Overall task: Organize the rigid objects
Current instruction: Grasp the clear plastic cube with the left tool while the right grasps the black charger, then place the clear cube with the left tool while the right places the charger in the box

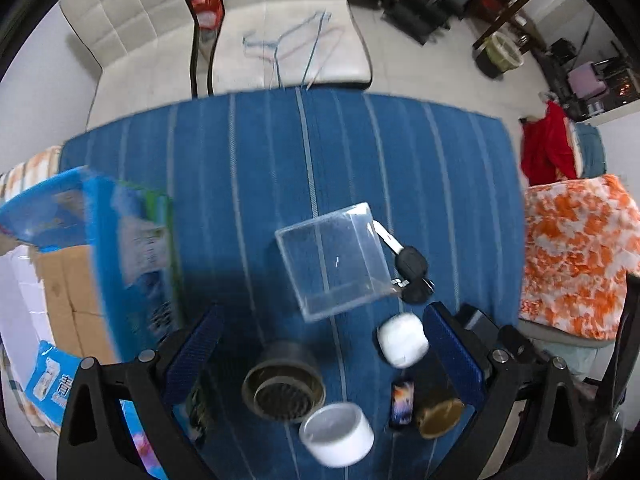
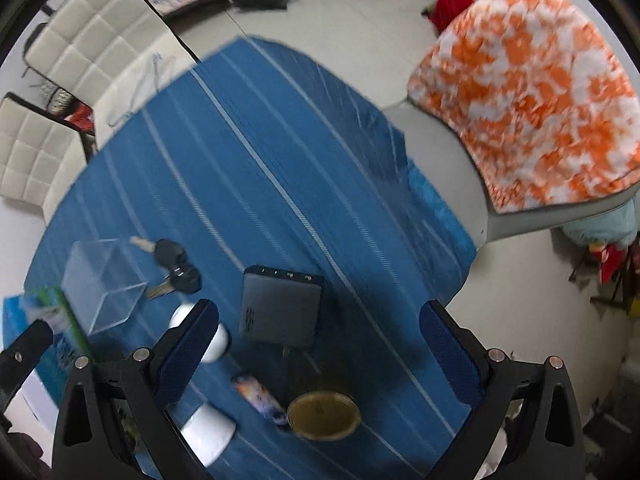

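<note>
A clear box (image 1: 334, 260) sits open side up near the middle of a table covered with a blue striped cloth (image 1: 248, 168). In the left wrist view it lies ahead of the left gripper (image 1: 320, 354), beyond the fingertips and between their lines. Two black keys (image 1: 410, 270) touch the box's right side.

The left gripper's fingers (image 1: 192, 356) are spread wide and hold nothing. Between them, closer to the near edge of the table, lie a dark round strainer (image 1: 284, 388), a white tape roll (image 1: 336, 434), a white cap (image 1: 402, 340) just beside the right finger, a small printed tube (image 1: 402, 402) and a brass lid (image 1: 438, 418). A blue carton (image 1: 132, 248) stands at the table's left edge.

In the right wrist view the right gripper (image 2: 318, 340) is also spread wide and empty. A dark flat device (image 2: 280, 306) lies between its fingertips, not touched by either. The box (image 2: 102, 280) is well to the left, outside the left finger (image 2: 188, 348), with the keys (image 2: 176, 268) beside it. The cap (image 2: 218, 344) is partly hidden behind that finger. The tube (image 2: 260, 398), lid (image 2: 324, 416) and tape roll (image 2: 208, 434) lie nearer the camera.

White chairs (image 1: 280, 40) stand beyond the far edge, and an orange-and-white cloth (image 2: 532, 92) is draped past the right edge.
</note>
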A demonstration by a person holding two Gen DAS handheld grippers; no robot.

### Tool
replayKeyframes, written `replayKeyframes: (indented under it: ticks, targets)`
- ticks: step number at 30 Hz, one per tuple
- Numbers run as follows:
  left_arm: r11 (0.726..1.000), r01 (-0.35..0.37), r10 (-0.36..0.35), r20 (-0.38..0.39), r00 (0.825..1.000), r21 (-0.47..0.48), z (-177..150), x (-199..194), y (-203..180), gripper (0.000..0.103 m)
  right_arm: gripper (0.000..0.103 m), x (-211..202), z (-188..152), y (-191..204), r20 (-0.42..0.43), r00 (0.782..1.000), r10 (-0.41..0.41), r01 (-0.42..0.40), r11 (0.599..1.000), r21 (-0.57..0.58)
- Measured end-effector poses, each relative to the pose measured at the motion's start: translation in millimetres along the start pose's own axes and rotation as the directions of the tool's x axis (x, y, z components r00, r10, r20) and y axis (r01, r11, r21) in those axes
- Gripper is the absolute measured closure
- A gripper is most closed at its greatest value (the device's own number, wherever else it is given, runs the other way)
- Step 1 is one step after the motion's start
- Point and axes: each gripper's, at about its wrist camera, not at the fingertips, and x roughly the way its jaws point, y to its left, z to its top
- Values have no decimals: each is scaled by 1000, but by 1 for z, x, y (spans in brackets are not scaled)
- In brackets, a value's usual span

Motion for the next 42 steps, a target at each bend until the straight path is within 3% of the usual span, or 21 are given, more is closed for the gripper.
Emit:
replayKeyframes:
  ticks: [3, 9, 11, 12, 13, 14, 21, 24, 30, 37, 42]
  targets:
    - [1000, -7, 7, -44, 999, -14, 15, 21, -2, 1, 3, 28, 4, -2, -72, 996, 44, -40, 998, 57]
    - [999, -47, 44, -125, 991, -21, 29, 54, -9, 2, 4, 59, 1, -6, -135, 988, 70, -54, 991, 120]
    - [999, -39, 35, -148, 988, -23, 30, 65, -8, 35, 6, 70, 0, -6, -157, 985, 73, -52, 990, 134]
    - [999, -52, 48, -164, 985, -16, 29, 69, -9, 34, 10, 76, -1, -6, -169, 983, 68, -44, 989, 141]
    - [999, -53, 51, -157, 986, -11, 27, 69, -10, 35, 20, 78, -2, -6, -182, 981, 71, -45, 989, 144]
    - [998, -58, 57, -146, 988, -3, 25, 69, -10, 35, 23, 83, -5, -4, -195, 978, 76, -46, 988, 150]
    - [981, -136, 148, -78, 986, 140, -1, 70, -30, 37, 26, 77, -13, 10, -124, 992, 5, 10, 993, 120]
    - [981, -139, 147, -53, 988, 139, -18, 69, -29, 38, 41, 70, -14, 27, -114, 993, -16, 22, 998, 52]
    - [962, -181, 180, 22, 983, 205, -57, 51, -33, 39, 41, 58, -19, 33, -96, 995, -22, 21, 1000, -19]
    - [953, -185, 152, 147, 977, 242, -117, 3, -40, 39, 41, 51, -42, 17, -46, 998, -38, 35, 997, -71]
    - [956, -159, 106, 213, 971, 246, -148, -36, -37, 39, 41, 23, -62, 10, 27, 999, -31, 34, 994, -108]
